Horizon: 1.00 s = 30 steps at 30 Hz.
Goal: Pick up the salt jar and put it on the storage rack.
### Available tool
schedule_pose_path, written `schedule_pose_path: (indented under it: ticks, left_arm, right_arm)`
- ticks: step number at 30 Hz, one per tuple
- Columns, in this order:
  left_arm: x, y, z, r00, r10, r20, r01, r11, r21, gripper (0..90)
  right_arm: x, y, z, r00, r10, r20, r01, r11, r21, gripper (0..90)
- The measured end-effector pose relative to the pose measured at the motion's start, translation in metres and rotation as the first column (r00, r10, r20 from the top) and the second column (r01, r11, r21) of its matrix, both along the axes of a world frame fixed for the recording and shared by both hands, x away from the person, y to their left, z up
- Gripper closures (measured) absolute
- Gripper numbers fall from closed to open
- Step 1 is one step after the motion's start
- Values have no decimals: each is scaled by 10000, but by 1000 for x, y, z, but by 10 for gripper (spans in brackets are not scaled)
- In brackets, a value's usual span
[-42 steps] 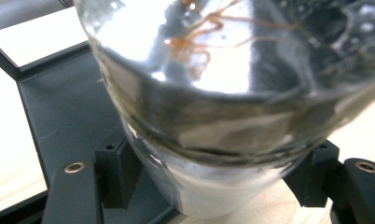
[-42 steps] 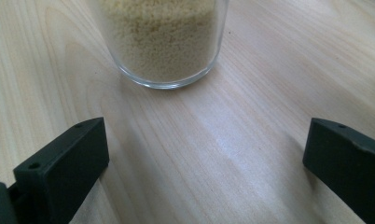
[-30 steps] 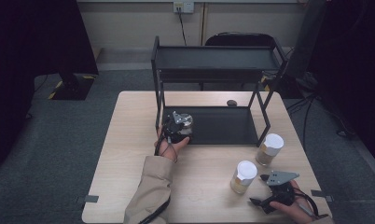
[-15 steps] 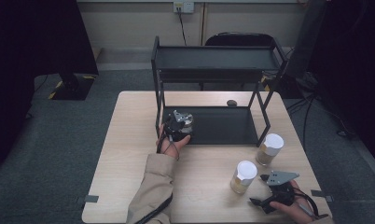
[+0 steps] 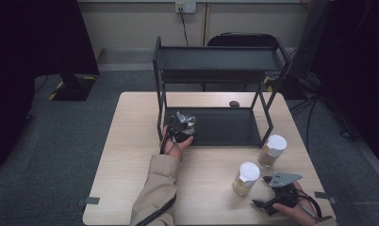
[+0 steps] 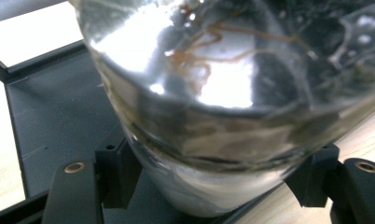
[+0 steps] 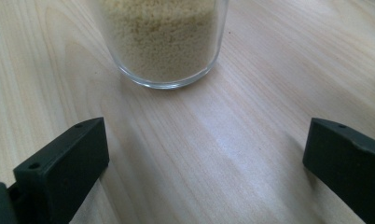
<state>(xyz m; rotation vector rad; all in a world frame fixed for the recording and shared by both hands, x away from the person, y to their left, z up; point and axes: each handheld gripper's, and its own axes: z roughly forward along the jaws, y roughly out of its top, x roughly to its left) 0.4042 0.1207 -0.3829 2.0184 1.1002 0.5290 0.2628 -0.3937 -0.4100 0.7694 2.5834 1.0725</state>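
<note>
Pale wooden table on grey carpet, with a black two-tier rack at its far side. High view: left gripper sits at the near-left corner of the rack's lower shelf, with something glinting in its grasp; two white-lidded jars stand on the table near the rack's right leg, the near jar just beside the right gripper, the far jar a little beyond. Left gripper view: jaws clamped on a clear glass jar, reddish-brown strands inside, over the dark shelf; whether it rests on the shelf I cannot tell. Right gripper view: jaws wide apart, holding nothing, aimed at a glass jar of pale grains standing clear of them. Judgement: one jar is going onto the shelf, two remain. No legible labels or writing.
</note>
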Motion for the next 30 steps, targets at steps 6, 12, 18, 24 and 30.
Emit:
schedule_pose_path:
  ticks: [6, 12, 18, 24, 30]
  left_arm:
    - [0, -3, -3, 9999, 101, -32, -100, 9999, 52, 309]
    - [1, -3, -6, 9999, 151, -45, -150, 9999, 41, 309]
    - [1, -4, -6, 9998, 186, -76, -185, 9997, 137, 309]
    - [2, -5, -5, 9997, 207, -123, -204, 9996, 204, 309]
    - [3, -5, -5, 9997, 201, -102, -199, 9995, 226, 309]
  right_arm:
    - [0, 0, 0, 10000, 0, 0, 0, 10000, 0, 0]
    - [0, 0, 0, 10000, 0, 0, 0, 10000, 0, 0]
    - [0, 0, 0, 10000, 2, 2, -2, 10000, -1, 0]
    - [0, 0, 0, 10000, 0, 1, 0, 10000, 1, 0]
    - [0, 0, 0, 10000, 0, 1, 0, 10000, -1, 0]
